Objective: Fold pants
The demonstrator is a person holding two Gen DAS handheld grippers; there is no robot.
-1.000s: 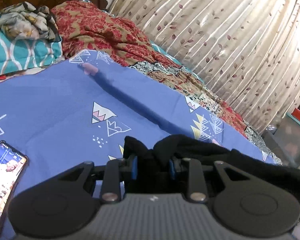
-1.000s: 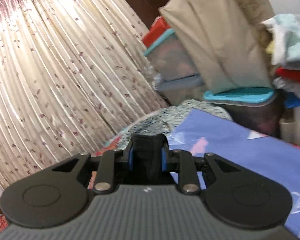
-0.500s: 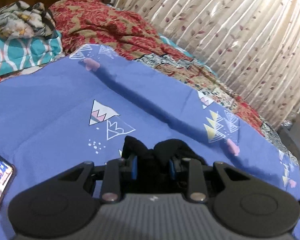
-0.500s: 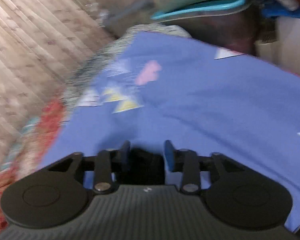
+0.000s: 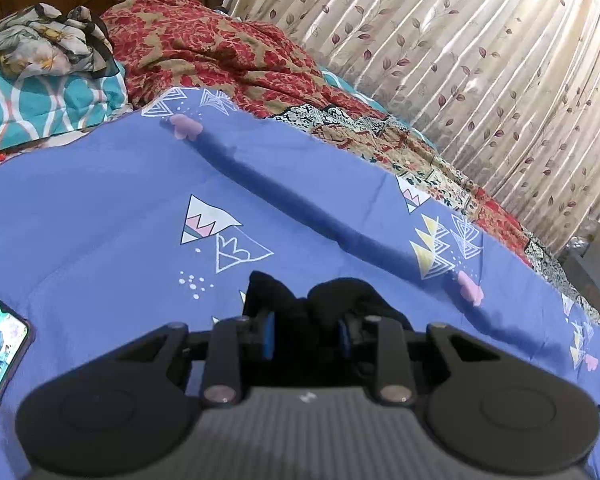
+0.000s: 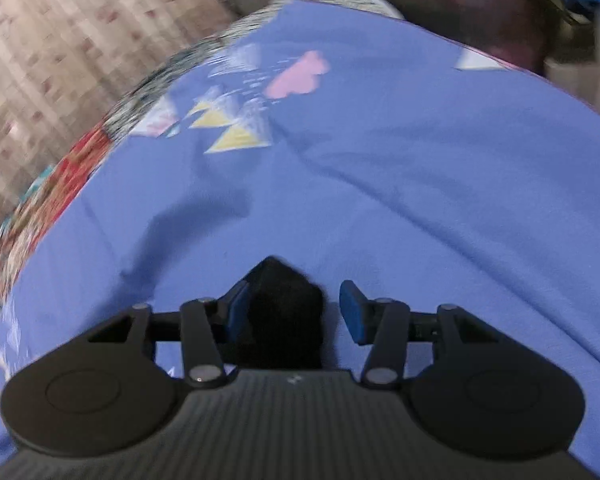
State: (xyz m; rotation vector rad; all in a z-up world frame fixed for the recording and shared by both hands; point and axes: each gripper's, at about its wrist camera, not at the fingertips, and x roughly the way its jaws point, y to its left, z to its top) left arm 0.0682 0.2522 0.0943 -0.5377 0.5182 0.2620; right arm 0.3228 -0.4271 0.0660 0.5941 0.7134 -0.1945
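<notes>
Left gripper (image 5: 305,338) is clamped on a bunched fold of the black pants (image 5: 332,304), the cloth squeezed between both blue pads and bulging up past them toward twelve o'clock. Beneath it spreads the blue bedsheet (image 5: 100,200), printed with white and yellow triangles. At eight o'clock in the left wrist view a phone (image 5: 0,344) lies on the sheet with its screen lit, partly cut by the frame edge. At ten o'clock sits a teal patterned pillow (image 5: 40,104) with a crumpled floral cloth (image 5: 40,44) on top, and at eleven to twelve o'clock a red and tan blanket (image 5: 220,52) is heaped. A leaf-print curtain (image 5: 480,60) fills one to three o'clock.

Right gripper (image 6: 296,312) has its jaws opening over the same sheet (image 6: 420,200): the black pants (image 6: 284,312) rest against the left pad, while the right pad stands clear of the cloth with blue sheet showing in the gap. The right wrist view is blurred; the curtain (image 6: 60,40) shows at ten o'clock.
</notes>
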